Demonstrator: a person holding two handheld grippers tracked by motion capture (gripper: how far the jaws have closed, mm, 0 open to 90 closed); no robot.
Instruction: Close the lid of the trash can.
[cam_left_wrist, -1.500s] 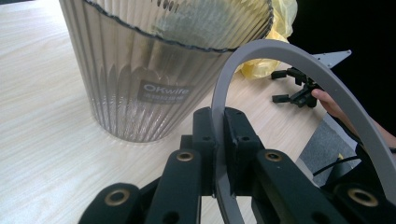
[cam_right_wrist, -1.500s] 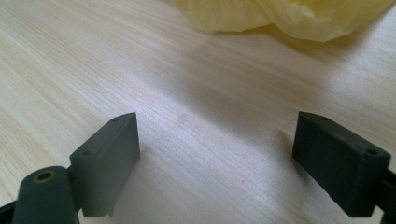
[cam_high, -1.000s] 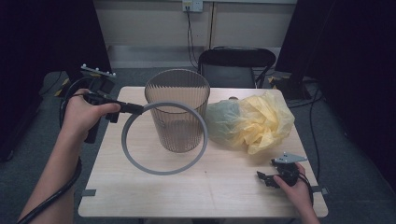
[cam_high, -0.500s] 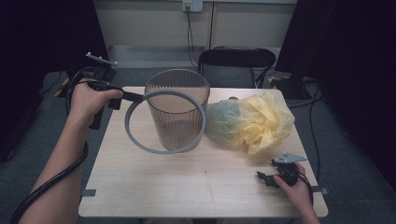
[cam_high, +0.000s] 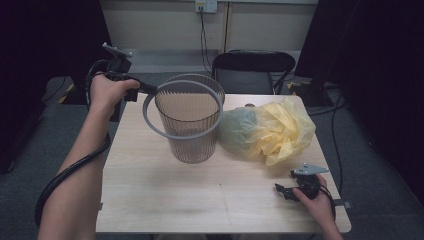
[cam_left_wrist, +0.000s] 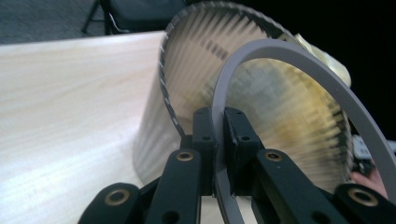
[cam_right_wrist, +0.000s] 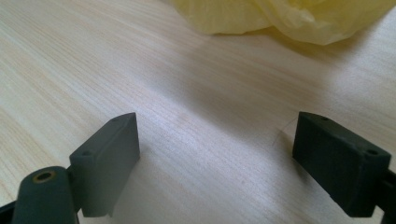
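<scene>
One grey ring (cam_high: 183, 109) hangs tilted in the air against the upper part of the ribbed basket (cam_high: 190, 125) — clamped at its edge between the pressed-in jaws of the left gripper (cam_left_wrist: 215, 140), above the table's far left. Basket stands upright on the wooden table (cam_high: 165, 190); yellow bag (cam_high: 272, 127) lies just beside it. Right gripper (cam_right_wrist: 217, 161) rests low at the near right corner — jaws spread, holding nothing.

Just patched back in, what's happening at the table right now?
The left tongs are clamped on the edge of a grey ring, holding it raised and tilted against the side of the slatted waste bin, around its upper part and not yet seated on the rim. The right tongs rest open and empty on the wooden table near its right front corner. A crumpled yellow bag lies beside the bin.
</scene>
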